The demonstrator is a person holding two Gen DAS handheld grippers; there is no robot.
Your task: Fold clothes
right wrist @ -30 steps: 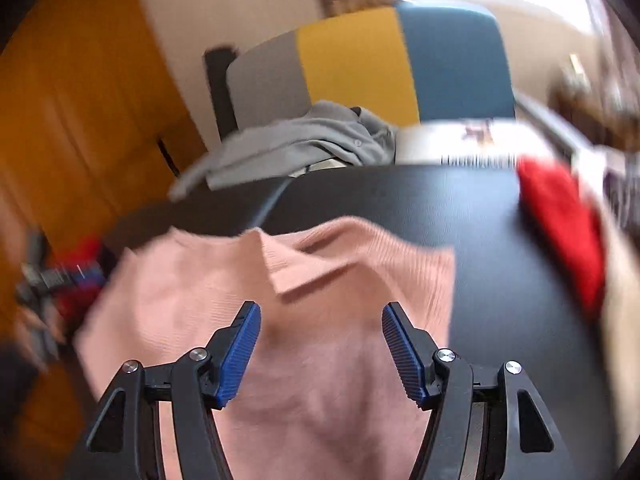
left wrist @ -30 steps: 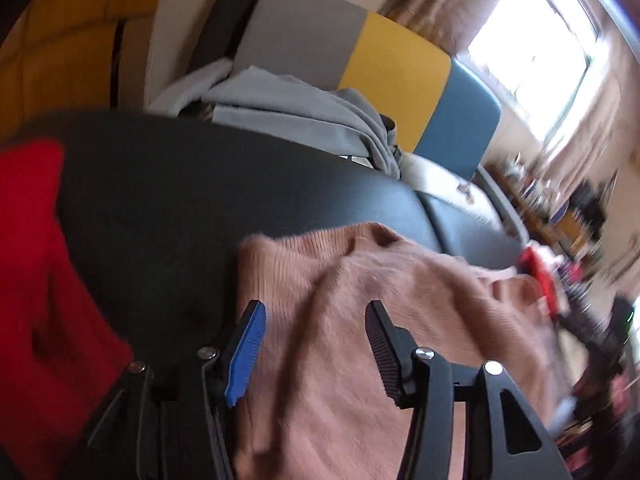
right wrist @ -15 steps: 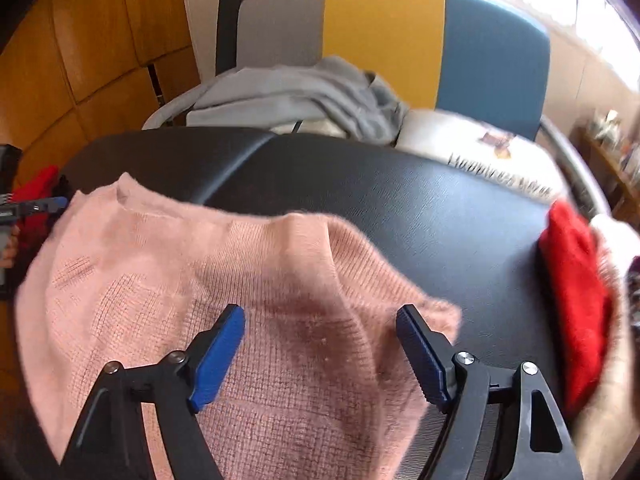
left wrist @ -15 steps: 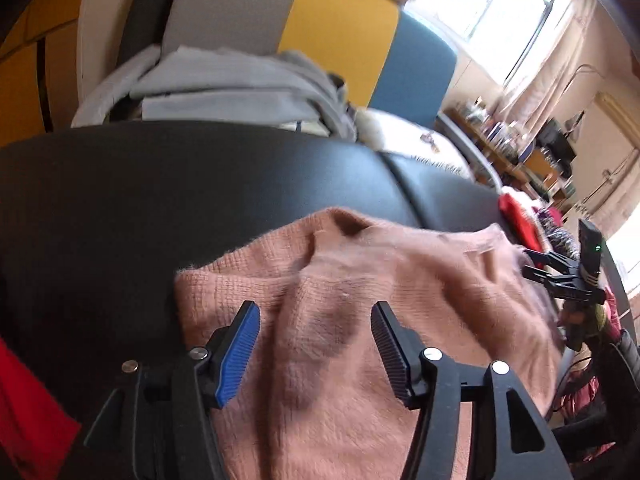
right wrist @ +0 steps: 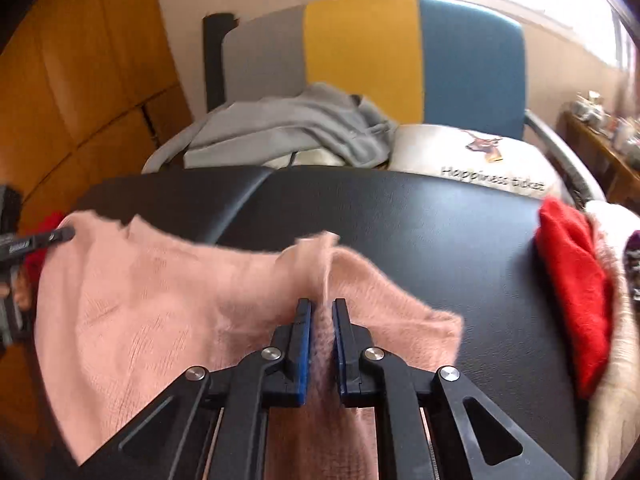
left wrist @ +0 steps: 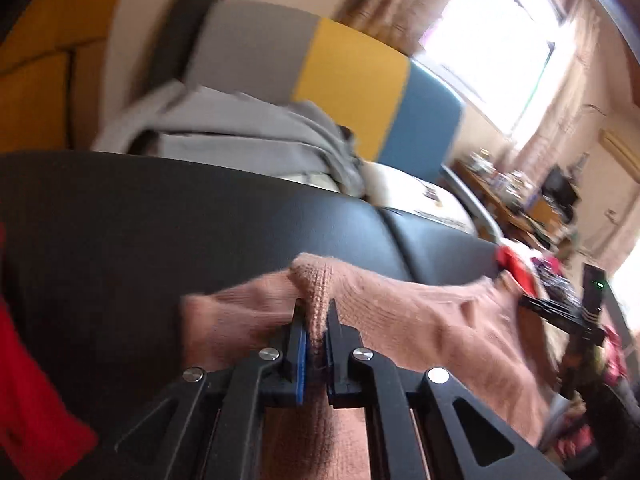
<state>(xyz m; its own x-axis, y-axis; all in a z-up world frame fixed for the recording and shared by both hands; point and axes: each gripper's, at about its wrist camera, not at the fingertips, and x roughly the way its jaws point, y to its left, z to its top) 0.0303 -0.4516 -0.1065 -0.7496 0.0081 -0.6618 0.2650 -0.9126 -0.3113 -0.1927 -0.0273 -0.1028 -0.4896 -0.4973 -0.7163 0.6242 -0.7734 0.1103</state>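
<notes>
Both tools just snapped closed: left tool point(left wrist: 316, 316) and right tool point(right wrist: 322, 312) each pinch a fold of the pink sweater point(right wrist: 160, 312) on the black counter point(right wrist: 440, 232).

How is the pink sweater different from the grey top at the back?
The pink sweater lies on the black table, pinched by the right hand-held gripper; the grey top sits untouched on the chair. One is fuzzy knit, the other smooth. Both are rumpled, not folded.

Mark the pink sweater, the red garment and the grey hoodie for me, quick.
pink sweater point(right wrist: 160, 312): right wrist view, on the flat knit left of the claw.
red garment point(right wrist: 572, 280): right wrist view, middle of the bundle at the table's right edge.
grey hoodie point(right wrist: 288, 128): right wrist view, on its crumpled body.
</notes>
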